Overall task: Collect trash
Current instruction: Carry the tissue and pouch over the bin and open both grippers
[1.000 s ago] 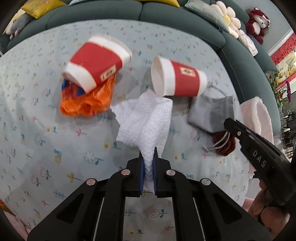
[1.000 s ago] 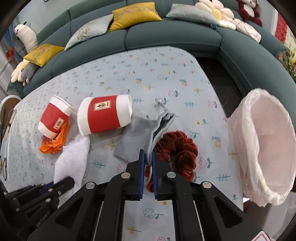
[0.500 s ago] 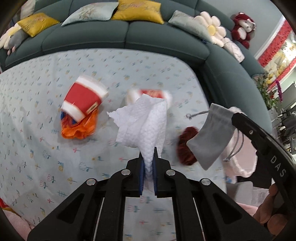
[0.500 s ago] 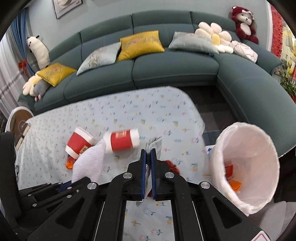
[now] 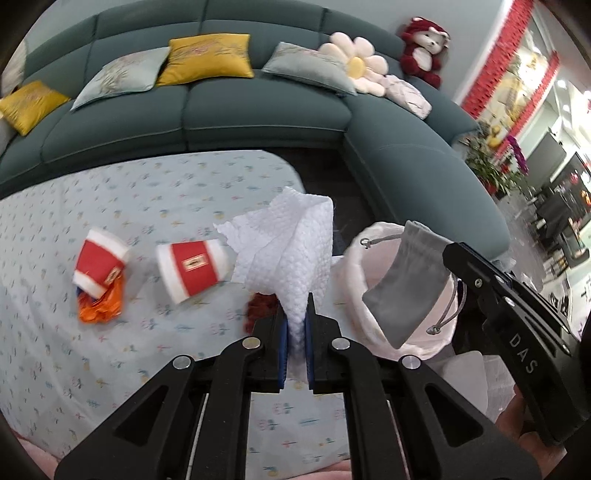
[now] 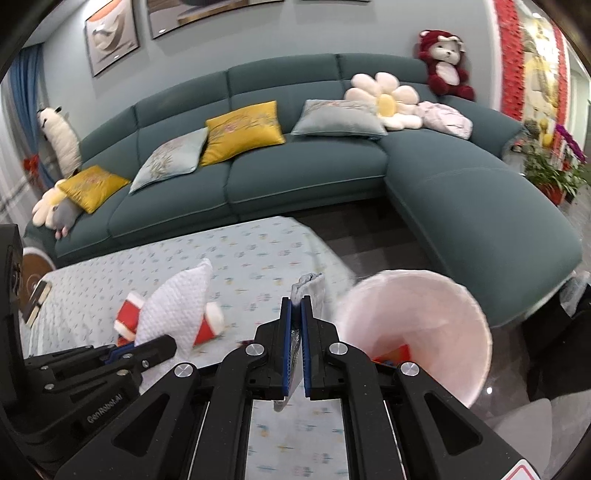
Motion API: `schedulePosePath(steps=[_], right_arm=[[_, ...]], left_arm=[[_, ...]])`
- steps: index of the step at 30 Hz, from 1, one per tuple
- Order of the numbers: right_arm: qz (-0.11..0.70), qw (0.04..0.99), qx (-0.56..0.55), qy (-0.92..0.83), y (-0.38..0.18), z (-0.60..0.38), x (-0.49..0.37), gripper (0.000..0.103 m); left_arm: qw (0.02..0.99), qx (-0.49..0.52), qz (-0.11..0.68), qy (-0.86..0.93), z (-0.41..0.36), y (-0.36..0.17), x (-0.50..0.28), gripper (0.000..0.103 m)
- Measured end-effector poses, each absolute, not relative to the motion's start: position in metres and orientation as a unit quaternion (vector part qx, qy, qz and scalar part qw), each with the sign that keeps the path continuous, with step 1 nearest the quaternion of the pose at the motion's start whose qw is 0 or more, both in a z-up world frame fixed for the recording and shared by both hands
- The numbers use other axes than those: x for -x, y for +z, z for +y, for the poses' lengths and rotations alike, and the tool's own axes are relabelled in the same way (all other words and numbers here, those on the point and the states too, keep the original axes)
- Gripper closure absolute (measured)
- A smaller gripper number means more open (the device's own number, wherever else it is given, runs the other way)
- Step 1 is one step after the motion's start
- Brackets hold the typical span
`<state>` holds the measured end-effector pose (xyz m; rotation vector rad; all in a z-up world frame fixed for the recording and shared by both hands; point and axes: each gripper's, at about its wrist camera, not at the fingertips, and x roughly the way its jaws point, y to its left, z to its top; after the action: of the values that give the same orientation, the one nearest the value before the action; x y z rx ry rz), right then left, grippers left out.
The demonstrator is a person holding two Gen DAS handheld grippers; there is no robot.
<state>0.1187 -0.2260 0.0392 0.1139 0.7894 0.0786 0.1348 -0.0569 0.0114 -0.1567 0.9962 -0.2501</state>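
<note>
Left wrist: left tongs (image 5: pixel 295 325) clamping paper towel (image 5: pixel 291 254), right tongs (image 6: pixel 295 314) pinching grey pouch (image 5: pixel 410 280) over bin (image 5: pixel 354 273).

Teal L-shaped sofa (image 6: pixel 306 173) runs behind table w/ floral cloth (image 6: pixel 236 254). On sofa: two yellow cushions (image 6: pixel 242 131), (image 6: pixel 92 186), two pale grey-green cushions (image 6: pixel 171 158), (image 6: pixel 338 118), flower-shaped pillow (image 6: pixel 386 99), pink folded fabric (image 6: pixel 445 118) just beside it, red plush bear (image 6: pixel 445 64) on backrest corner. Framed pictures (image 6: pixel 110 33) on wall above. Potted plants (image 6: pixel 554 173) at right, past sofa end
</note>
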Motion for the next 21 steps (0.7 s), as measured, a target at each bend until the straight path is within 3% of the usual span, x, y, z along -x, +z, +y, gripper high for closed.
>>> schedulePosePath(steps=[21], right_arm=[[0.393,0.914,-0.087,-0.042,0.016,-0.346,-0.117,0.098]], left_arm=[[0.853,-0.003,0.481,-0.203,-0.191,0.008,-0.159,0.096]])
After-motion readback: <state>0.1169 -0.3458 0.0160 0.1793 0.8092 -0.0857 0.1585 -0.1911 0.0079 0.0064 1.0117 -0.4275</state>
